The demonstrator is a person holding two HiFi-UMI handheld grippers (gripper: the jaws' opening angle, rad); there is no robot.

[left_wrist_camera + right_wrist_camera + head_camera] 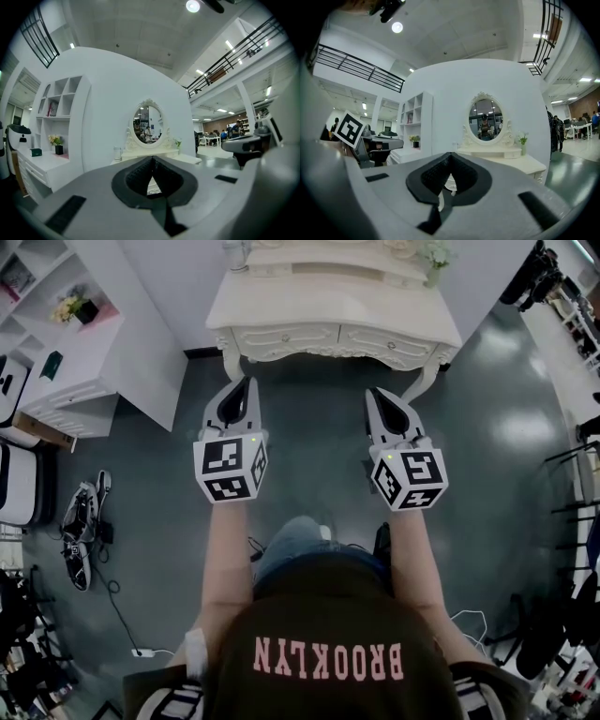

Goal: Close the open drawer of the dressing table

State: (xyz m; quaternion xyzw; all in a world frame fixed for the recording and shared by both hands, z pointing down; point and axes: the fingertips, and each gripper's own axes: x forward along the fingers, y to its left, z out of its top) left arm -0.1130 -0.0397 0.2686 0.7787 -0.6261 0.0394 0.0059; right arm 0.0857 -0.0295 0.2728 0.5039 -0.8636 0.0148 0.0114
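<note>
Dressing table stands at 12 o'clock in the head view, cream-white, with its two drawer fronts facing the person. From this steep angle both look flush with the frame, though that is hard to judge. Left gripper and right gripper are held level side by side over the dark floor, pointing at the table and apart from it. Each has its jaws closed tip to tip on nothing. An oval mirror rises above the tabletop. A white shelf unit stands at 10 o'clock.

The head view's top edge cuts off the dressing table.
</note>
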